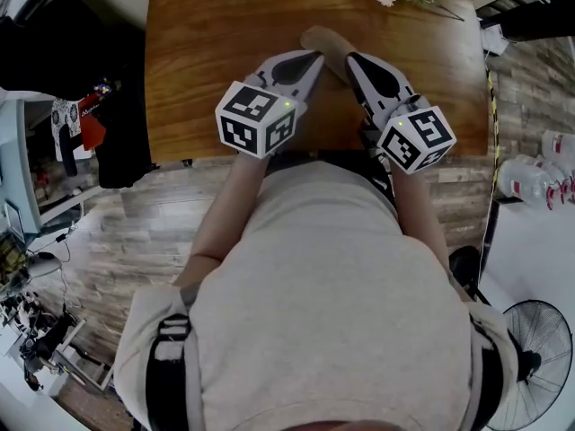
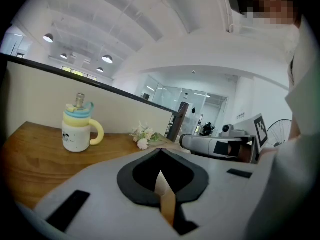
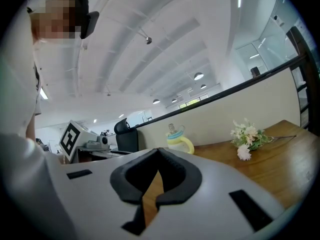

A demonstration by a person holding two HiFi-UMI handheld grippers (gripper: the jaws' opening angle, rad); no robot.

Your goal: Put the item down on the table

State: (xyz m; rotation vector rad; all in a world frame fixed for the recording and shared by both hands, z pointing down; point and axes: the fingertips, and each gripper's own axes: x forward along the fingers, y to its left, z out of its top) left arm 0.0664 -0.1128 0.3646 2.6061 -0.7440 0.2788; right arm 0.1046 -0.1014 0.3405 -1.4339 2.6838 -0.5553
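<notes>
1. The left gripper (image 1: 314,58) is clamping the item (image 1: 322,43) (a thin tan piece) over the table's (image 1: 198,61) middle.
2. The right gripper (image 1: 353,60) is pinching it too, jaws closed.

White mug with yellow handle and pale-blue lid (image 2: 77,130); small bunch of white flowers (image 2: 144,135) right of the mug

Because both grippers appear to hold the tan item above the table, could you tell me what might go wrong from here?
1. The left gripper and the right gripper each seem to pinch only a thin edge of the tan item; it may slip out or tear if the hands pull apart.
2. If one lets go first, the item could swing and land askew on the table.
</notes>
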